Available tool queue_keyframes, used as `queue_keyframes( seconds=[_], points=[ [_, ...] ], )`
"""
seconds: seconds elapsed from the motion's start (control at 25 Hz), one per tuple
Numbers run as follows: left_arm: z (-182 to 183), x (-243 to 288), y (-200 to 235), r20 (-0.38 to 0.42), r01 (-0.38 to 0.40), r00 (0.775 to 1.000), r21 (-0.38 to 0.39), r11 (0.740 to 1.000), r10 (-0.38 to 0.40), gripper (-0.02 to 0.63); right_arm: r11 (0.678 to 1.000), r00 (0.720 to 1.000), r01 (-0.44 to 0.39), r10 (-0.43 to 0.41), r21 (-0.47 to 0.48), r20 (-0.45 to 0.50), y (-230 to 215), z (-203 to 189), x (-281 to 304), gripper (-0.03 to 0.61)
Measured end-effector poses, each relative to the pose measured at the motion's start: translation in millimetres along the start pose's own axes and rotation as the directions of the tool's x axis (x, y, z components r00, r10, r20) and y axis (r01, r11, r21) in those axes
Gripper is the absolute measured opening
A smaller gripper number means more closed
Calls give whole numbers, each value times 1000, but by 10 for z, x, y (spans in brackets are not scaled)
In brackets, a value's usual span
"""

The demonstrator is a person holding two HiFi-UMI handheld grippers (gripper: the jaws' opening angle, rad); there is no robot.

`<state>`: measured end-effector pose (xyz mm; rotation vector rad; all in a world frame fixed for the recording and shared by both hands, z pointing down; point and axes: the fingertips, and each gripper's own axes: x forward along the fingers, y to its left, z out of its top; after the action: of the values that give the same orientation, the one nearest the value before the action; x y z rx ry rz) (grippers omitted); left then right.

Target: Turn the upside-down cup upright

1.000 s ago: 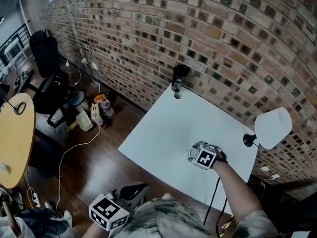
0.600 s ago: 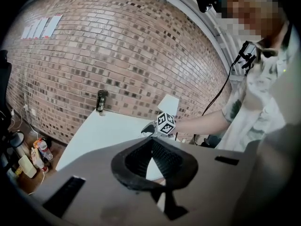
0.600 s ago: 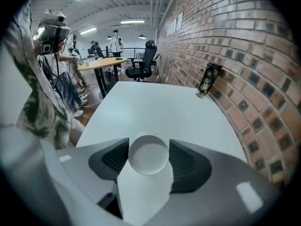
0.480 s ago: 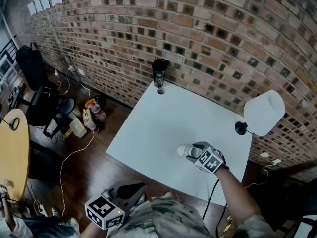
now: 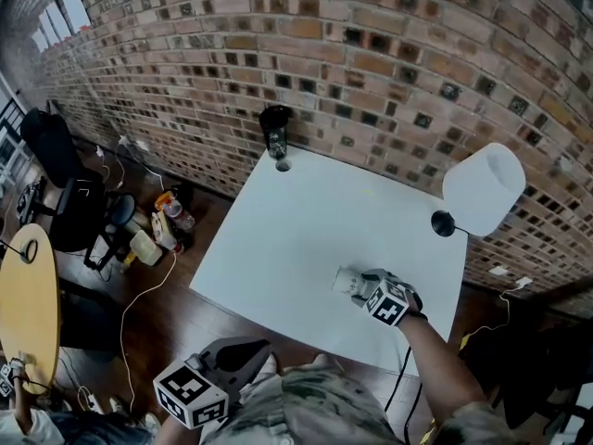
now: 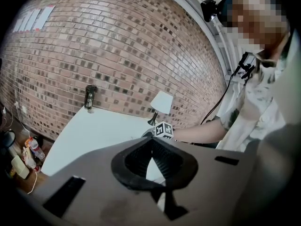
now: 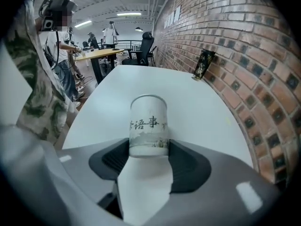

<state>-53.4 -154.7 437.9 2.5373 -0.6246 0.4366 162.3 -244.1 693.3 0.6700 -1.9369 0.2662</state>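
Observation:
A white cup (image 7: 148,126) with black characters and a grey landscape print sits between the pads of my right gripper (image 7: 148,150). The jaws are closing and both pads press on its sides. In the head view the cup (image 5: 346,282) sticks out sideways to the left of that gripper (image 5: 361,287), tilted over the near right part of the white table (image 5: 296,221). My left gripper (image 5: 243,354) hangs off the table's near edge with nothing in it. In the left gripper view its fingertips (image 6: 151,140) meet.
A white-shaded lamp (image 5: 482,191) on a black foot stands at the table's right edge. A dark bottle-like object (image 5: 274,133) is at the far corner by the brick wall. Bottles and cables (image 5: 153,235) lie on the floor to the left, near a yellow round table (image 5: 28,295).
My right gripper has rolled and shifted a little, and the cup it holds now points out sideways to the left. The left gripper has drifted slightly along the table's near edge.

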Motion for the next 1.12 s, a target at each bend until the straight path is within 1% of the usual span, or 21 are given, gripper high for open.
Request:
queue_keyframes(
  seconds=[0.28,0.48,0.6,0.76,0.84,0.96,1.12],
  points=[
    [-7,29,-71,-7,-17,1000,-1,1000,17,6,1000,1000,-15,15,-3,-22,35,-108,56,261],
    [-13,6,-69,0,-26,1000,-11,1000,26,6,1000,999,-14,14,0,-31,27,-139,70,262],
    [-25,-32,-48,6,-27,1000,-12,1000,27,6,1000,999,-26,27,11,-40,47,-147,75,265],
    [-41,-75,13,17,-35,999,-19,999,36,6,999,996,-46,47,10,-78,54,-146,68,314],
    [-52,-81,29,21,-33,999,-19,999,34,7,999,995,-46,47,7,-86,23,-92,36,328],
    [-62,-95,41,27,-32,999,-22,999,32,7,998,994,-65,62,-20,-95,-7,74,30,339],
    [-69,-168,93,36,-42,998,-29,999,43,6,991,985,-125,117,-56,-125,78,343,132,359]
  ],
)
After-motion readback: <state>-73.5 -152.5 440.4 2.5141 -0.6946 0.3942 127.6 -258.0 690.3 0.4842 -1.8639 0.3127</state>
